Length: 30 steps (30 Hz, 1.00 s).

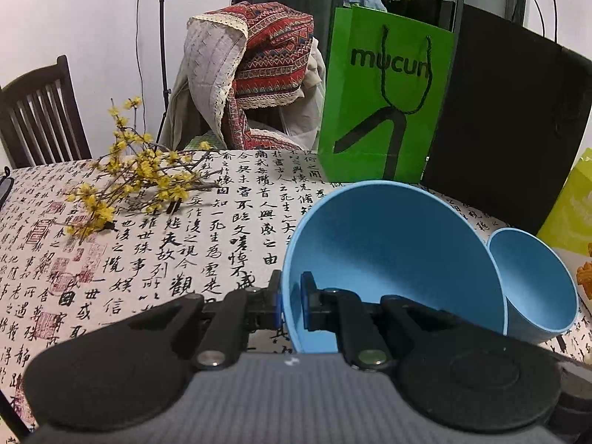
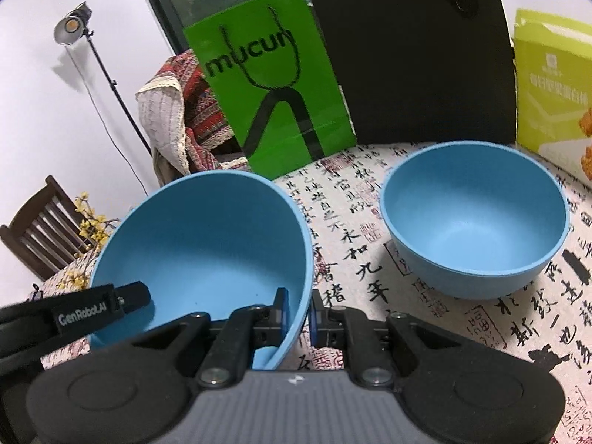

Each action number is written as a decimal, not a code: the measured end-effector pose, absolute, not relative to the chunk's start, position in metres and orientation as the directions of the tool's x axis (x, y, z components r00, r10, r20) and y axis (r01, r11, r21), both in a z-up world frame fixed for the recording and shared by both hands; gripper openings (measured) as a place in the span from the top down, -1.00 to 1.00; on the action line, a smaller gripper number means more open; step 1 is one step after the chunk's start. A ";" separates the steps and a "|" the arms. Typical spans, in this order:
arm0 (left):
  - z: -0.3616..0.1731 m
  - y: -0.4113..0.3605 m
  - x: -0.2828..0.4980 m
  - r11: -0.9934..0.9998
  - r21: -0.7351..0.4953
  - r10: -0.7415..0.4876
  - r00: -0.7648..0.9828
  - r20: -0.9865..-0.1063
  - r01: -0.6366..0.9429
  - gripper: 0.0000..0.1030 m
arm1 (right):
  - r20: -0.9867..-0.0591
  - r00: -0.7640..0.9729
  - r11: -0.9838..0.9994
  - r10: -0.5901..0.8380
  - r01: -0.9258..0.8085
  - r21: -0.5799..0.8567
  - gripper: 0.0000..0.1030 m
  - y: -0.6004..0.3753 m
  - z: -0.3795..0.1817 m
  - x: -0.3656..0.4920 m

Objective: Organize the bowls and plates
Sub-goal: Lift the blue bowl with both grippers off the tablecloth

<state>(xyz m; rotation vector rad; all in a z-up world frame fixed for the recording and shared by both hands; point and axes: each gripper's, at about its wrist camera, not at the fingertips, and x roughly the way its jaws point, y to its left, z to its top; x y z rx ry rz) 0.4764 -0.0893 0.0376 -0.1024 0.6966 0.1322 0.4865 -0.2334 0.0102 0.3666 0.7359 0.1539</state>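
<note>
The held bowl (image 1: 392, 259) is plain matte light blue, deep and round, with a thin rim and a smooth, empty inside. In the left wrist view it fills the lower right of centre, tipped so that its opening faces the camera. The left gripper (image 1: 290, 305) is clenched on its rim at the lower left edge, one blue pad inside the wall and one outside.

In the right wrist view the same bowl (image 2: 207, 244) sits left of centre. The right gripper (image 2: 298, 314) is clenched on the rim at its lower right edge, again with one pad inside and one outside. The left gripper's (image 2: 144, 296) black finger reaches to the bowl's rim from the lower left of that frame. So both grippers grasp this one bowl at opposite sides of its rim.

A second bowl (image 2: 473, 222), same blue and same shape, stands upright and empty on the tabletop (image 2: 351, 229) in the right half of the right wrist view, apart from the held one. In the left wrist view it (image 1: 532, 281) shows at the right edge, just behind the held bowl.

The tabletop wears a pale cloth printed with black calligraphy and red seals. A green bag (image 1: 384, 100) stands at the far edge, and yellow flower sprigs (image 1: 137, 174) lie at the upper left.
</note>
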 end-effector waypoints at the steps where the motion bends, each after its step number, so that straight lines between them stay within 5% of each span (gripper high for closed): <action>1: 0.039 -0.087 0.474 0.987 -0.056 0.080 0.758 -0.647 -0.152 0.80 | -0.623 0.736 0.925 0.265 -0.012 0.379 0.80 -0.233 0.012 0.485; 30: 0.077 -0.060 0.394 0.986 -0.068 0.084 0.798 -0.597 -0.155 0.80 | -0.573 0.761 0.921 0.305 -0.082 0.382 0.80 -0.211 0.053 0.428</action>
